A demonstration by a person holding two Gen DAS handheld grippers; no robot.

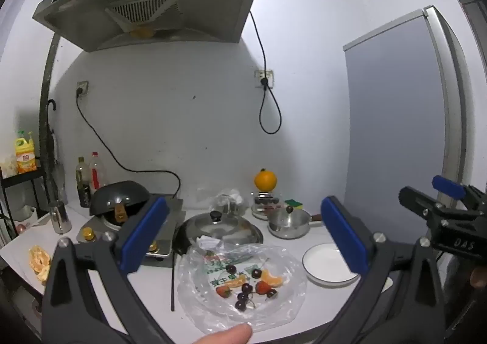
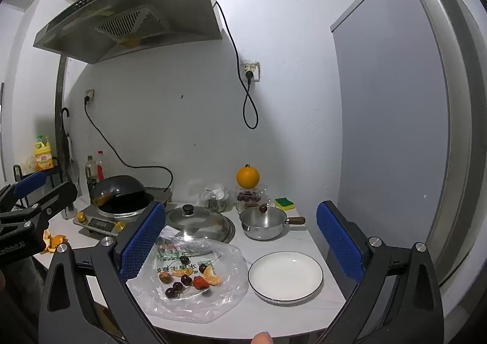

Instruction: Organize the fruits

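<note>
**Both grippers wide, fruit on the plastic bag**

Left gripper (image 1: 243, 240) – jaws fully apart, nothing between them, held level above the near edge of the tabletop (image 2: 307, 237). Right gripper (image 2: 240, 240) – jaws likewise spread and empty, tipped slightly down.

Fruit lies on a clear plastic bag (image 2: 194, 280) at the tabletop's front: dark cherries (image 2: 178, 286), a strawberry (image 2: 201, 282), orange segments (image 2: 212, 276). An empty white plate (image 2: 285, 277) sits just right of the bag. Whole orange (image 2: 248, 177) at the back, atop a glass container. Orange peel (image 1: 39, 261) at far left.
</note>
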